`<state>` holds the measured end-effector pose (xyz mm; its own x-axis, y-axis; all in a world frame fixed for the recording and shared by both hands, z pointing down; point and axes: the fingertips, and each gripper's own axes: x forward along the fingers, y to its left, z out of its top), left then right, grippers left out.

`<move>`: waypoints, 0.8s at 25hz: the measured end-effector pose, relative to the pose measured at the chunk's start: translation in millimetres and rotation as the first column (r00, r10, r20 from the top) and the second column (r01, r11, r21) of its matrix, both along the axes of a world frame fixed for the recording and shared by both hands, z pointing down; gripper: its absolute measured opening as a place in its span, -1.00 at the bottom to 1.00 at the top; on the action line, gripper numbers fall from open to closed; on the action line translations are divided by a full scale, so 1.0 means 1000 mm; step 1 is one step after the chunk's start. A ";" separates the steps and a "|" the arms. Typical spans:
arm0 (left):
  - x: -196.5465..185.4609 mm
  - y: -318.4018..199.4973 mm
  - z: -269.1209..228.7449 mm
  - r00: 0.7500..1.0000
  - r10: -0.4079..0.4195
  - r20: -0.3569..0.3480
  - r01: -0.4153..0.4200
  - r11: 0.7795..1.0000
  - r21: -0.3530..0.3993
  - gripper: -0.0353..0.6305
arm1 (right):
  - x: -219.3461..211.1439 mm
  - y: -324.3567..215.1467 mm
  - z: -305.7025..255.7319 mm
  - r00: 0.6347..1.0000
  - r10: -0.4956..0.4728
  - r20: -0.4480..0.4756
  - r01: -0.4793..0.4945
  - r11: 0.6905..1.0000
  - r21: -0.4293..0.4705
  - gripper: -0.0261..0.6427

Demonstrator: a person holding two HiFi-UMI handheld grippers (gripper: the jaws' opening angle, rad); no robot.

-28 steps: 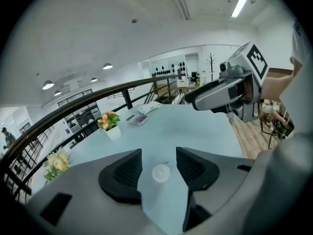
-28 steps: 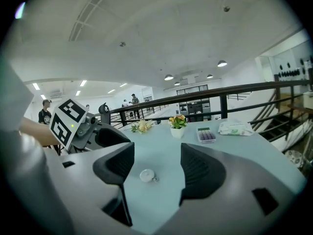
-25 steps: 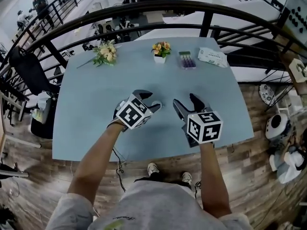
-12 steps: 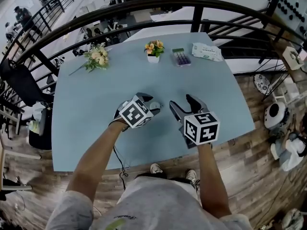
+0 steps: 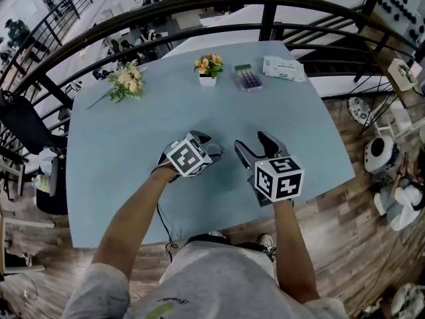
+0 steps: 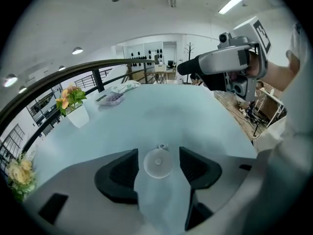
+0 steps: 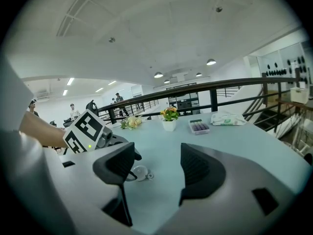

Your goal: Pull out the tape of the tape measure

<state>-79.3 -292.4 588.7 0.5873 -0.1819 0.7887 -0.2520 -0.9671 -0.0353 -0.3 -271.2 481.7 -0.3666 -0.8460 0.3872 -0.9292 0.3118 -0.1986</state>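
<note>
The pale blue table (image 5: 113, 178) is the largest thing, with a dark railing (image 5: 199, 8) curving past its far edge. Along that far edge lie a loose bunch of flowers (image 5: 124, 80) toward the table's left corner, a white flower pot (image 5: 208, 68) about mid-width, a small tray of purple things (image 5: 248, 78) and a pack of wipes (image 5: 284, 68) toward its right corner. The table's whole middle band is bare, as are its left and right sides.

Both grippers are over the table's near half, about mid-width and a little apart. The left gripper (image 6: 157, 152) tilts down at the tabletop, its jaws spread wide and just now opening further. The tape measure (image 6: 158, 163) lies between its pads with a gap on each side, neither pad touching it. The right gripper (image 7: 155, 155) is more level and aimed at the table's far edge. Its jaws are apart with only tabletop between them.

The tape measure is a small, pale, round disc lying flat on the table's near half. Being round, it shows no long axis. A small ring on its rim points away from the left gripper, toward the table's right side. Bare tabletop lies beyond that ring, with the right gripper nearby.
</note>
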 end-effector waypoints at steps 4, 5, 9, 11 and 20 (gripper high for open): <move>0.001 -0.003 0.013 1.000 0.015 0.008 -0.015 1.000 -0.015 -0.08 | 0.004 -0.005 0.012 1.000 0.014 0.005 -0.013 1.000 -0.011 -0.09; 0.001 -0.003 0.015 1.000 0.016 0.007 -0.016 1.000 -0.017 -0.07 | 0.004 -0.005 0.014 1.000 0.014 0.006 -0.014 1.000 -0.014 -0.09; 0.001 -0.006 0.018 1.000 0.023 0.004 -0.023 0.999 -0.024 -0.07 | 0.001 -0.009 0.018 1.000 0.007 0.002 -0.007 1.000 -0.024 -0.09; 0.002 -0.005 0.020 0.999 0.033 0.005 -0.033 0.999 -0.031 -0.07 | 0.001 -0.011 0.021 1.000 0.007 0.002 -0.007 1.000 -0.030 -0.09; 0.003 -0.002 0.031 0.999 0.044 0.008 -0.043 0.996 -0.079 -0.12 | 0.002 -0.016 0.029 1.000 0.010 0.008 -0.009 0.999 -0.046 -0.09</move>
<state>-76.5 -294.8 619.5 0.5860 -0.0934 0.8049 -0.2097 -0.9770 0.0392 1.7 -287.1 510.9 -0.3620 -0.8307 0.4230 -0.9303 0.2933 -0.2203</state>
